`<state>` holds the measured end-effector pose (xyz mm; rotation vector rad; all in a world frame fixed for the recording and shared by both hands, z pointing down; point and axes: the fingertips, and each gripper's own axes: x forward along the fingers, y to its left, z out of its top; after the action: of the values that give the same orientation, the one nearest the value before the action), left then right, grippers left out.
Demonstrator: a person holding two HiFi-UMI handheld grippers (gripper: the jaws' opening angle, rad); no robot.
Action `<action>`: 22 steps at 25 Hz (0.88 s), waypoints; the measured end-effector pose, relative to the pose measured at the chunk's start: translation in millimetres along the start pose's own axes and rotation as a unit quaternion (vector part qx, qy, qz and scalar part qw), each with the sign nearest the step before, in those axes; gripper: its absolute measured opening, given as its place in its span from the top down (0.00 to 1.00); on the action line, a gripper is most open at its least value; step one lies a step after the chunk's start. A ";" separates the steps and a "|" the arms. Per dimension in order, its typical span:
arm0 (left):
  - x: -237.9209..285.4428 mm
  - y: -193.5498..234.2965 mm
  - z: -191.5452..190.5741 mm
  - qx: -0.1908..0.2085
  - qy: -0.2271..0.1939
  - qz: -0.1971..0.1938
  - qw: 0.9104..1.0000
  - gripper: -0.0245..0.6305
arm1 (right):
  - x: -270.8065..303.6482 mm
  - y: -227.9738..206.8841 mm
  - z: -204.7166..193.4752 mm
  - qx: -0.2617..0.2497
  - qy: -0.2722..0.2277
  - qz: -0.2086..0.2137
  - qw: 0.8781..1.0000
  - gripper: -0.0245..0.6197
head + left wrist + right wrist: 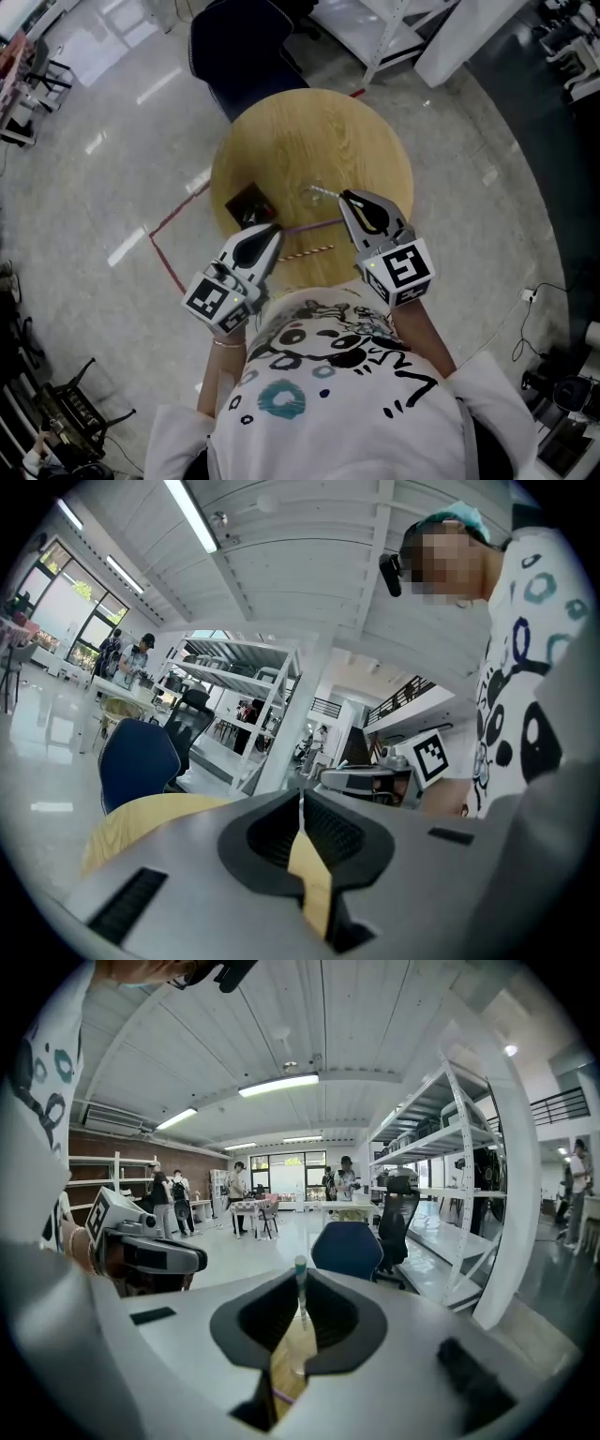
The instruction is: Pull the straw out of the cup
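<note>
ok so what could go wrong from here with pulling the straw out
1. The right gripper is shut on the thin straw close to its top end, so it could slip from the pads.
2. Nothing steadies the clear cup. The left gripper is shut, empty and off to the side, so the cup might tip or drag along with the straw.

View from above: a round wooden table [309,131], with my left gripper [273,231] at its near edge and my right gripper [344,196] farther in. A striped straw [325,191] runs from the right gripper's tip to a faint clear cup [313,195]. A purple straw [314,226] and a red-striped straw [307,252] lie between the grippers, a dark box [249,204] lies at the left, and a blue chair [239,47] stands beyond
</note>
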<state>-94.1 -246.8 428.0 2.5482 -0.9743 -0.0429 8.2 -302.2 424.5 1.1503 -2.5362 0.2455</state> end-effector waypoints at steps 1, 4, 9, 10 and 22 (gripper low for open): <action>0.9 -0.5 0.0 0.002 0.000 -0.002 1.000 0.92 | -1.4 -1.0 2.3 -0.005 -0.002 -0.001 1.000 0.90; 3.3 -2.3 0.9 0.005 -0.002 -0.004 1.000 0.92 | -6.2 -3.4 8.7 -0.017 -0.009 -0.001 1.000 0.90; 4.0 -7.9 3.9 0.009 -0.004 -0.007 1.000 0.92 | -18.1 -6.3 21.3 -0.013 -0.026 -0.003 1.000 0.90; 4.4 -8.8 5.0 0.010 -0.005 -0.007 1.000 0.92 | -20.7 -7.3 24.6 -0.013 -0.031 -0.003 0.999 0.90; 6.8 -12.5 12.1 0.023 -0.006 0.000 1.000 0.92 | -49.0 -35.0 31.3 -0.009 -0.048 -0.034 0.998 0.90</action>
<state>-83.2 -247.2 412.9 2.5933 -0.9904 -0.0375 57.2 -300.3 377.6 1.2679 -2.5692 0.1531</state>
